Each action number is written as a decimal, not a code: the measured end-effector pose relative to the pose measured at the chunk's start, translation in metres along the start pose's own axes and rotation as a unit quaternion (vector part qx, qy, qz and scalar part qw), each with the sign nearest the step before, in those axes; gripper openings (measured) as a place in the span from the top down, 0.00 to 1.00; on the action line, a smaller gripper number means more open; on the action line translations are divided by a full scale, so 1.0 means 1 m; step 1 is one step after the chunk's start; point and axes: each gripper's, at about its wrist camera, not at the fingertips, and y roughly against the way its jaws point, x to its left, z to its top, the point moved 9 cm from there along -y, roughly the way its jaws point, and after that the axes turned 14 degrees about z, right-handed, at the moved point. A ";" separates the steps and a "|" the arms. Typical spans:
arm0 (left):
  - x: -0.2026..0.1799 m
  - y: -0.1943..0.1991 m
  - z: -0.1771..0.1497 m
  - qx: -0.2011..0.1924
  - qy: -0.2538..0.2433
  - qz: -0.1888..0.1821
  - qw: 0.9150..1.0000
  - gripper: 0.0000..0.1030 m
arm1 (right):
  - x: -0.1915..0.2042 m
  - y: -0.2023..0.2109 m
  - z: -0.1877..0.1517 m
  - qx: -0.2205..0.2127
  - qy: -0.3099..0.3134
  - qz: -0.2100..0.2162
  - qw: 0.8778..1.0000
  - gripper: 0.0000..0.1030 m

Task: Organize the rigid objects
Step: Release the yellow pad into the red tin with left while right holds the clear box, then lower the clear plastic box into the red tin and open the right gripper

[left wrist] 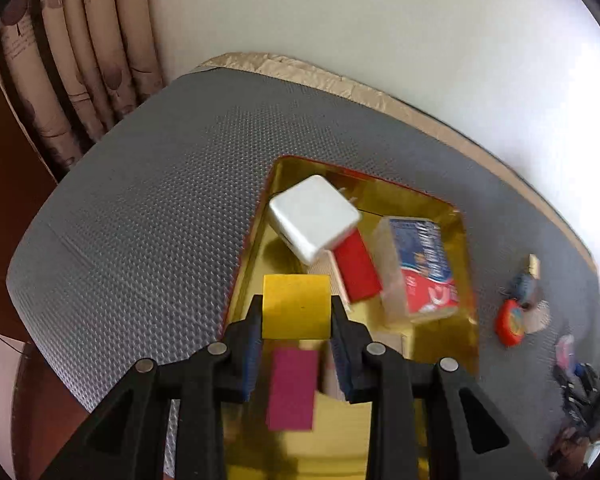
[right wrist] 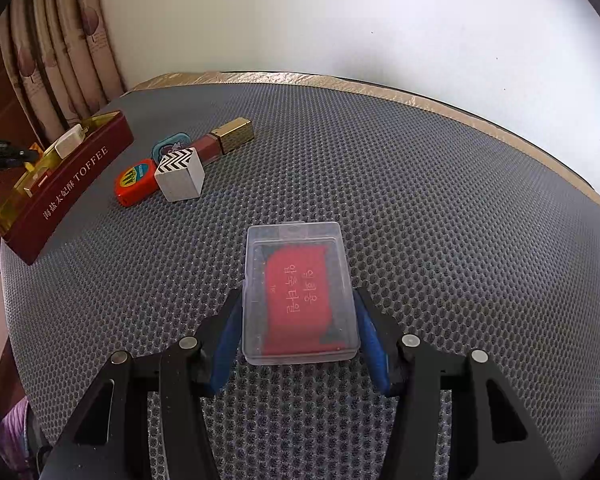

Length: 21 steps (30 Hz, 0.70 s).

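Left gripper (left wrist: 297,310) clamps yellow block (left wrist: 296,306) above gold tray (left wrist: 466,240). Right gripper (right wrist: 299,312) spread wide around clear case (right wrist: 298,292) on mat (right wrist: 420,220): probably light, stiff, slick; grip long sides.

Crowded tray (left wrist: 466,240); bare mat (right wrist: 420,200) rightward.

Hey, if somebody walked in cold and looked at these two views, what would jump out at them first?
Probably the yellow block clamped in the left tool, held over the gold-lined tray where a white charger lies on a red block. Next, the clear plastic case with a red insert, lying on the grey mat between the right tool's fingers.
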 end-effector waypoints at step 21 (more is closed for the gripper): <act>0.030 0.074 -0.043 -0.084 0.082 0.024 0.993 0.60 | 0.000 -0.001 0.002 0.006 0.000 0.002 1.000 0.50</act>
